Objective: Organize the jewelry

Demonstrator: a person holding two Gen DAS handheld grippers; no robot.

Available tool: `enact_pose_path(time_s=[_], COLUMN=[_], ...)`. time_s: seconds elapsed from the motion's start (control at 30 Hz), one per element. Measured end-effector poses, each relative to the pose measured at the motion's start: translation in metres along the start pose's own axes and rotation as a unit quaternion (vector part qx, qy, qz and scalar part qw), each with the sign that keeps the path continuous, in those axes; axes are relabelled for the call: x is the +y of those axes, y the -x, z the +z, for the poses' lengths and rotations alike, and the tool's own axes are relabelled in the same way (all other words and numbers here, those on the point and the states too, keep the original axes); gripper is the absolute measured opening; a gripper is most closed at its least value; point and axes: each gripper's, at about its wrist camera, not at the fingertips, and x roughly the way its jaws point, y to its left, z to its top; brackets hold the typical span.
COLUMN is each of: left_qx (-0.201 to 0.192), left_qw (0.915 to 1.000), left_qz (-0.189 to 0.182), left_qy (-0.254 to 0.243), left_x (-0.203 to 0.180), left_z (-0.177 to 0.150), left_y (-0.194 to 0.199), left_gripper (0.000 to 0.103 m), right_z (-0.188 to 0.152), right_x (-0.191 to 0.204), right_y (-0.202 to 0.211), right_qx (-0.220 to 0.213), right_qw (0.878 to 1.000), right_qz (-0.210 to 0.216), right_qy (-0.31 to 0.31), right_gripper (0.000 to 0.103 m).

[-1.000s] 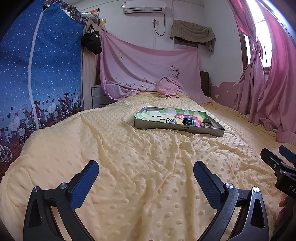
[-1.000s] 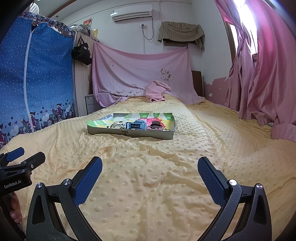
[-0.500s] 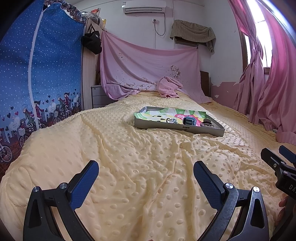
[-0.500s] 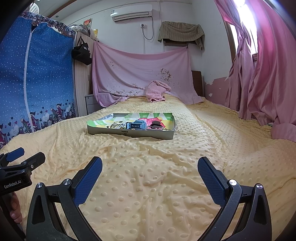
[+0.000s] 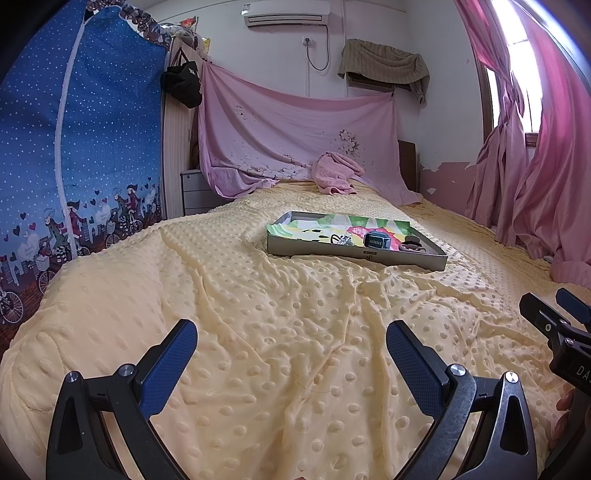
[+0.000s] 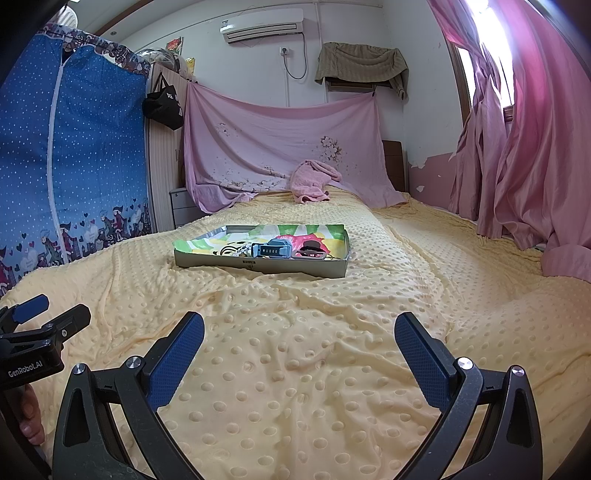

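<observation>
A bed covered by a pale yellow dotted plush blanket [image 5: 258, 332] fills both views, its surface creased into shallow folds. At the head end a pink sheet [image 6: 280, 147] hangs across the wall, with a crumpled pink towel [image 6: 312, 181] lying on the blanket below it. A white air-conditioning unit [image 6: 262, 24] is mounted high on the wall. A blue dotted fabric wardrobe [image 5: 74, 147] stands along the left edge of the bed; pink curtains [image 6: 517, 147] hang along the right edge.

A shallow grey rectangular tray with a multicoloured lining [image 5: 354, 251] [image 6: 258, 264] rests flat on the blanket toward the middle of the bed. Inside it lie a blue-grey rectangular watch-like device [image 6: 271, 248] [image 5: 376, 240], a dark rounded item [image 6: 312, 246] to its right, and small pale pieces to its left, too small to identify.

The left gripper [image 5: 291, 334] sits low over the foot end of the blanket, blue-padded fingers spread wide, holding nothing. The right gripper [image 6: 299, 326] is likewise wide apart and empty. The tray lies well apart from both, ahead of them.

The left gripper's body, seen at the left edge of the right wrist view, reads "GenRobot.AI". A small mark on the tray's near wall is illegible.
</observation>
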Motion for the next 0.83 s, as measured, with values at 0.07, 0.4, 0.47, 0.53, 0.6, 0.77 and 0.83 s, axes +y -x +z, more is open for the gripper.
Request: enact_pose_path(time_s=[0.07, 0.4, 0.47, 0.53, 0.6, 0.77, 0.83], left_qx=[-0.001, -0.006, -0.005, -0.005, -0.005, -0.005, -0.004], left_qw=[1.0, 0.9999, 0.9999, 0.9999, 0.9999, 0.9999, 0.9999], left_qz=[-0.001, 0.009, 0.009, 0.01, 0.01, 0.011, 0.012], left_qy=[0.002, -0.005, -0.006, -0.004, -0.002, -0.003, -0.004], left_x=[-0.0002, -0.004, -0.0048, -0.0046, -0.0046, -0.003, -0.003], left_z=[0.0005, 0.0019, 0.0015, 0.0017, 0.0018, 0.0021, 0.002], left_y=[0.0006, 0.004, 0.004, 0.0045, 0.0043, 0.0039, 0.004], left_gripper=[0.103, 0.103, 0.103, 0.103, 0.103, 0.103, 0.103], right_z=[-0.0003, 0.0, 0.0001, 0.0001, 0.0001, -0.0001, 0.0001], right_x=[0.0006, 0.0002, 0.0001, 0.0001, 0.0003, 0.0008, 0.0006], right_y=[0.0, -0.0003, -0.0003, -0.0003, -0.0003, -0.0002, -0.0003], right_qx=[0.0, 0.001, 0.0, 0.001, 0.001, 0.001, 0.001], right_qw=[1.0, 1.0, 1.0, 1.0, 1.0, 1.0, 1.0], right_qz=[0.0, 0.0, 0.0, 0.0, 0.0, 0.0, 0.0], right_qy=[0.0, 0.0, 0.0, 0.0, 0.001, 0.0, 0.0], right_gripper=[0.102, 0.102, 0.102, 0.102, 0.102, 0.102, 0.102])
